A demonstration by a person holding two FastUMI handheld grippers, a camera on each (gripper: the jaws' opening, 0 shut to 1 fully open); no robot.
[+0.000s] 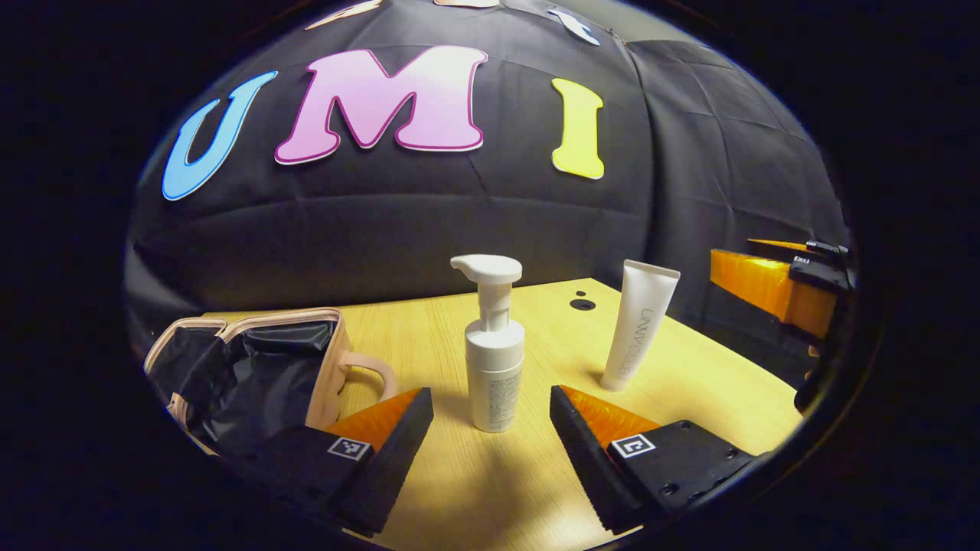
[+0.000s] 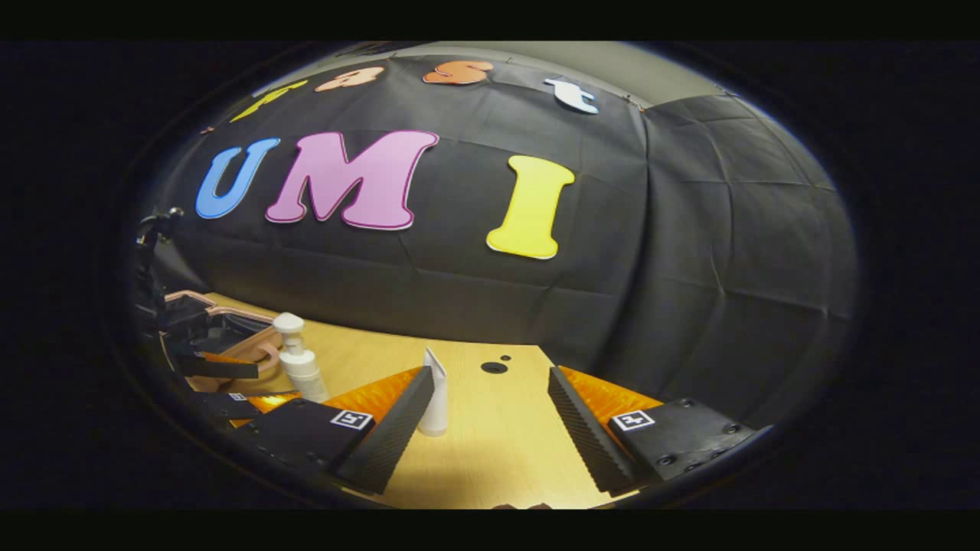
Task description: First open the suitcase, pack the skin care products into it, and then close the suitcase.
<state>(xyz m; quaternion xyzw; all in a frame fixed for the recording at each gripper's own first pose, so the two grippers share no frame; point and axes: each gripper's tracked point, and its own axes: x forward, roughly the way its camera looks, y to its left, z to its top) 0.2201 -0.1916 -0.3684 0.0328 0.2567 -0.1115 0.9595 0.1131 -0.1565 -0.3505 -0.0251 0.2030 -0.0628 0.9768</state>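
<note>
A: Surface?
B: Light wood table [image 1: 689, 360] in front of the black cloth wall [image 1: 429, 222]. Two dark holes in the tabletop [image 1: 582, 304] near its far edge.

A: Suitcase?
B: Small pink suitcase [image 1: 253, 367] at the table's left, lid open, black lining showing, handle [image 1: 371, 375] facing the bottles. In the right gripper view it sits at the far left [image 2: 230, 337].

A: Products?
B: Both outside it, upright on the table. White pump bottle [image 1: 494, 344] just right of the suitcase handle. White tube [image 1: 635, 325] stands cap-down further right, well apart from the bottle.

A: Grippers?
B: Left gripper [image 1: 490, 413] has its jaws spread wide, pump bottle between them, no contact. Right gripper [image 2: 490, 413] is also spread and holds nothing; the tube [image 2: 435, 390] stands just beside its left finger, contact unclear. Right gripper also shows at the right edge of the left gripper view [image 1: 773, 287].
</note>
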